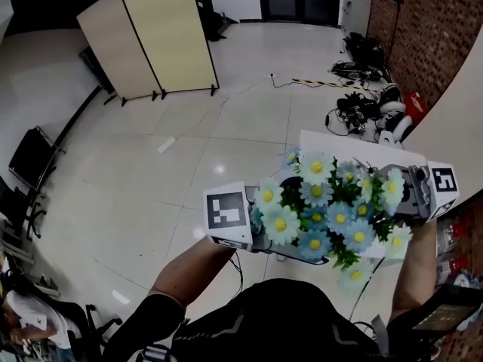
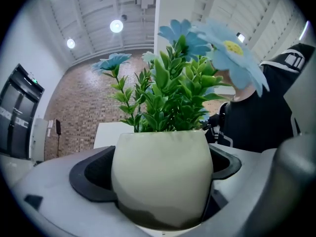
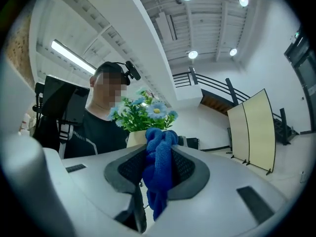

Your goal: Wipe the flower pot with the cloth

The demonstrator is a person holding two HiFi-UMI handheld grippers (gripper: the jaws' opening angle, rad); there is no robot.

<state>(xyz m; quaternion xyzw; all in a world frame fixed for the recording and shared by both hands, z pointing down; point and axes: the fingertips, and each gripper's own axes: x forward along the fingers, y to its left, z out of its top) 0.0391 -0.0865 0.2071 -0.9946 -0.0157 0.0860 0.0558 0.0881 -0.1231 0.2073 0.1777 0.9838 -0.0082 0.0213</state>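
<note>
The left gripper [image 2: 159, 174] is closed narrowly round the flower pot [image 2: 160, 157]. Its dark pads [image 2: 94, 174] are pressed against the pot's two rounded sides, and the pot fills the gap between them. The pot is held clear of any surface, in front of the person's chest. It is pale, rounded and seen upright between the fingers, with its mouth turned upward and its long axis running from the base, down by the gripper's body, up past the fingertips. A plant [image 2: 168, 100] with green leaves is held in the pot, and its stems rise straight out of the mouth. Pale blue flowers [image 1: 324, 210] with yellow centres are spread above both grippers and face the head camera.

The right gripper [image 3: 158, 169] is closed on the cloth [image 3: 157, 164], a bunched blue strip squeezed between the fingers [image 3: 185, 169]. The cloth's length lies along the gap: a knotted end sticks out beyond the fingertips, and a tail hangs down below the pads. The pot is seen just beyond that knotted end, on the far side of the fingertips. Whether cloth and pot touch cannot be told. In the head view the two grippers are set opposite one another, with the flowers between them.
</note>
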